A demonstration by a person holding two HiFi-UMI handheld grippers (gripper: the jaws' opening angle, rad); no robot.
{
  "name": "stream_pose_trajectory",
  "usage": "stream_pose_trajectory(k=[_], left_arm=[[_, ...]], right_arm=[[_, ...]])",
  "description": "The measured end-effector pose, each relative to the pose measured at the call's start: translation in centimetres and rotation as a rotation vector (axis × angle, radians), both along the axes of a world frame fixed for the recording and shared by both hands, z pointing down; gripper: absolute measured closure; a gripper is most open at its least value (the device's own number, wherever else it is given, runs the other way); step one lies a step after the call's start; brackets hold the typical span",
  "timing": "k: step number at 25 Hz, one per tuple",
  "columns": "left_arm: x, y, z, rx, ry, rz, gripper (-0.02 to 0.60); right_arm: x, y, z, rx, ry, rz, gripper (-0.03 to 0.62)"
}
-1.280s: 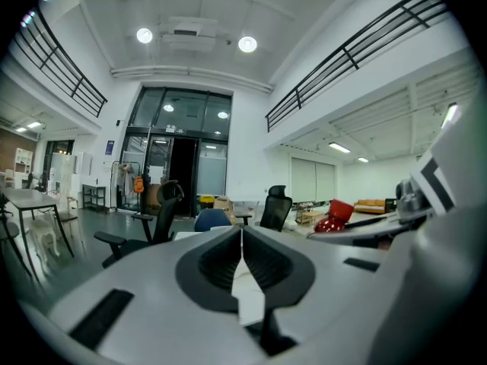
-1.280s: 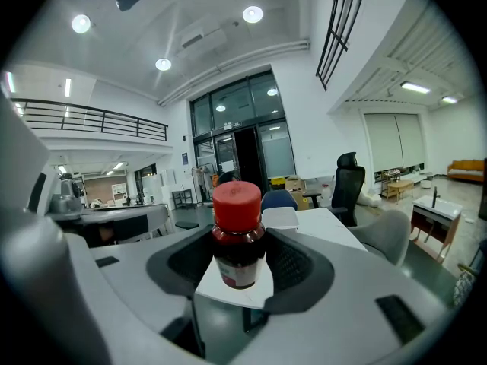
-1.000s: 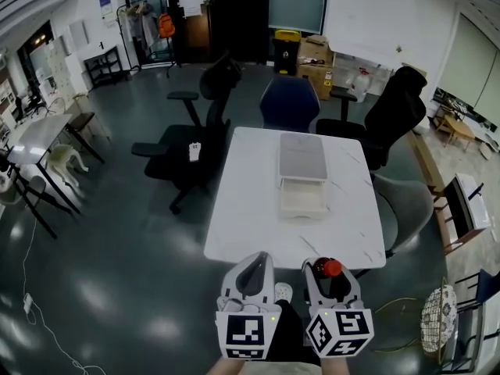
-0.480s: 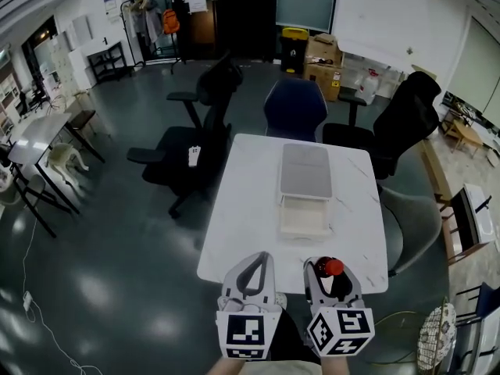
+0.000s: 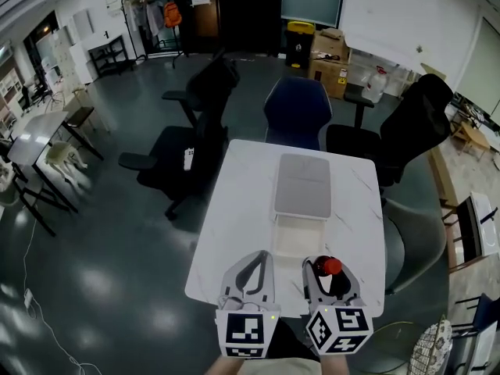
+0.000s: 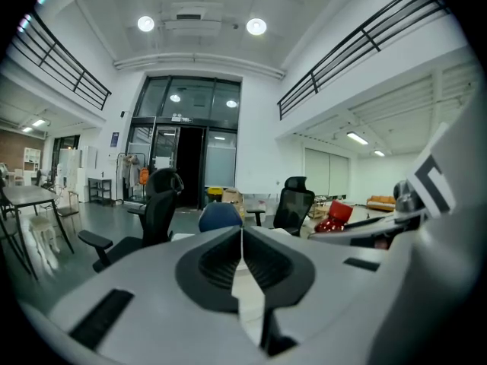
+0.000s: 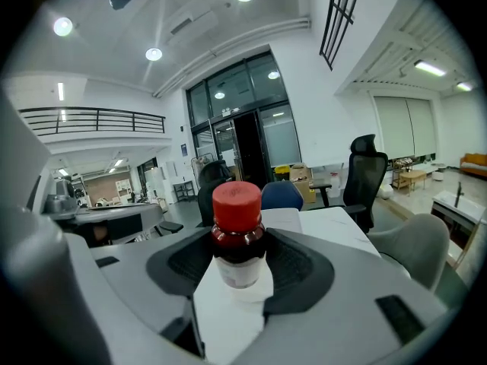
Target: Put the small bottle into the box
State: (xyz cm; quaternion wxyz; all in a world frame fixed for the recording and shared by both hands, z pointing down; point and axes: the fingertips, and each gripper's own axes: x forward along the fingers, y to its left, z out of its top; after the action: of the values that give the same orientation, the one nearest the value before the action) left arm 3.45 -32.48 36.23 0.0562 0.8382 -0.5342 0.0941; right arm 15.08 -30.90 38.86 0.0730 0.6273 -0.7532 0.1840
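A small dark bottle [image 7: 237, 234] with a red cap [image 5: 331, 266] stands upright between the jaws of my right gripper [image 5: 331, 278], which is shut on it. My left gripper [image 5: 248, 276] is beside it, shut with nothing in it; in the left gripper view its jaws meet at the middle [image 6: 242, 258]. Both grippers hover over the near edge of the white table [image 5: 234, 217]. The open white box [image 5: 297, 239] lies on the table just ahead of them, its grey lid [image 5: 301, 186] hinged back beyond it.
A blue chair [image 5: 295, 109] stands at the table's far end. Black office chairs [image 5: 187, 143] are to the left and another [image 5: 406, 135] to the right, with a grey chair [image 5: 414, 237] at the right side. Cardboard boxes [image 5: 332, 53] sit far back.
The table and box have come nearer to me over the three frames; both grippers now hang above the table's near edge. The bottle stays held in the right gripper.
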Motion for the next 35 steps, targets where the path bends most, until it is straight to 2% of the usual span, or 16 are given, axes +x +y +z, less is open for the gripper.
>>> stream_pose_trajectory(k=[19, 35], left_arm=[[2.9, -9.3, 5.1, -0.123, -0.029, -0.017, 0.561], [3.9, -12.8, 9.4, -0.220, -0.042, -0.018, 0.561]], right_arm=[[2.1, -10.2, 5.7, -0.145, 0.002, -0.066, 0.370], [2.0, -13.2, 10.9, -0.264, 0.019, -0.113, 0.370]])
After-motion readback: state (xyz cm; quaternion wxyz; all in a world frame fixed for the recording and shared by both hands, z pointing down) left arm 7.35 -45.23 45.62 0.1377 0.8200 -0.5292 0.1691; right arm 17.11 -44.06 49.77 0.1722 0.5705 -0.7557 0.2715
